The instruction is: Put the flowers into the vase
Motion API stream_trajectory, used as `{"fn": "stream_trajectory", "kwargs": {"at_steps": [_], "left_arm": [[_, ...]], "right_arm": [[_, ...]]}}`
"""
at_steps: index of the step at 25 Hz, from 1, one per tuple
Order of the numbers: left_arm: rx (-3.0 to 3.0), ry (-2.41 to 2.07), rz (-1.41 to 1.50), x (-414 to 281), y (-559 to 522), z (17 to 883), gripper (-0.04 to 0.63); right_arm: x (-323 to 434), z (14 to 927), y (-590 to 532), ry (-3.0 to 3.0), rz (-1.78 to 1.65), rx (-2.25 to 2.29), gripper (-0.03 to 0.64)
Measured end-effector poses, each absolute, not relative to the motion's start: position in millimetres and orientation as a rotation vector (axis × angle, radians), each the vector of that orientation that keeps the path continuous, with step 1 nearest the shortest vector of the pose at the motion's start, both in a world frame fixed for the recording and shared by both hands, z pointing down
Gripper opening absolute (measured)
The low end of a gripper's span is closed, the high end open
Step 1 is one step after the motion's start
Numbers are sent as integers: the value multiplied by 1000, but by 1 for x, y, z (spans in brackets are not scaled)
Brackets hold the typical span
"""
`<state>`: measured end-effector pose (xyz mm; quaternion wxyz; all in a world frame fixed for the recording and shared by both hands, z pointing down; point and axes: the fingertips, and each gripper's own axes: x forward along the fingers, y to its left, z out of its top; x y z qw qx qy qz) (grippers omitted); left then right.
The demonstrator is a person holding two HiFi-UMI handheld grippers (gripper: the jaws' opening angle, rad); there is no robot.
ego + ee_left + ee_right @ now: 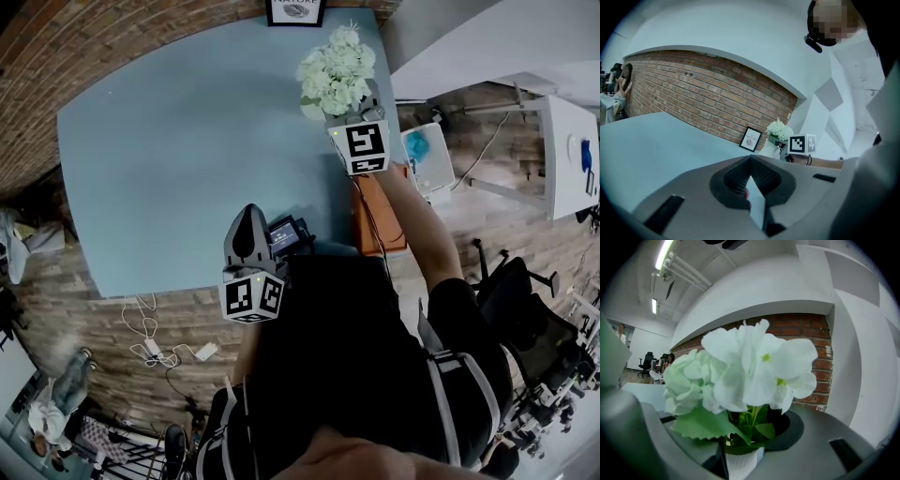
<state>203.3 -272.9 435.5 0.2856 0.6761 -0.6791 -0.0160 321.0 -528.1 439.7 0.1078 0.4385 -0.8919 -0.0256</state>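
At the right hand-held gripper point(754, 414): one flower bunch point(745, 366), one vase point(740, 468).

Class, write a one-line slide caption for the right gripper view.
White flowers stand between the jaws of the right gripper, brick wall behind.

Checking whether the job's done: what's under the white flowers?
A white ribbed vase sits under the flowers, green stems dropping into it. Leaves cover its mouth, so its inside and the stem ends are hidden.

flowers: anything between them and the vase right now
Nothing visible does. The flowers already stand with their stems in the white vase at the far end of the table, and the right gripper has its jaws closed around the stems.
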Motion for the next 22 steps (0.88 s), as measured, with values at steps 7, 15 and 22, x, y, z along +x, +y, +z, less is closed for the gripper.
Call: {"fn": "stream_trajectory", "kwargs": {"at_steps": [7, 15, 22], "left_arm": [[1814, -1823, -43, 202, -271, 434, 17], [1829, -1814, -45, 205, -268, 433, 17], [1847, -1811, -62, 203, -265, 430, 17]], "right_arm": [[321, 445, -529, -2652, 1, 1234, 187], [320, 445, -521, -2693, 101, 1139, 258], [321, 443, -513, -2673, 120, 1061, 296]]}}
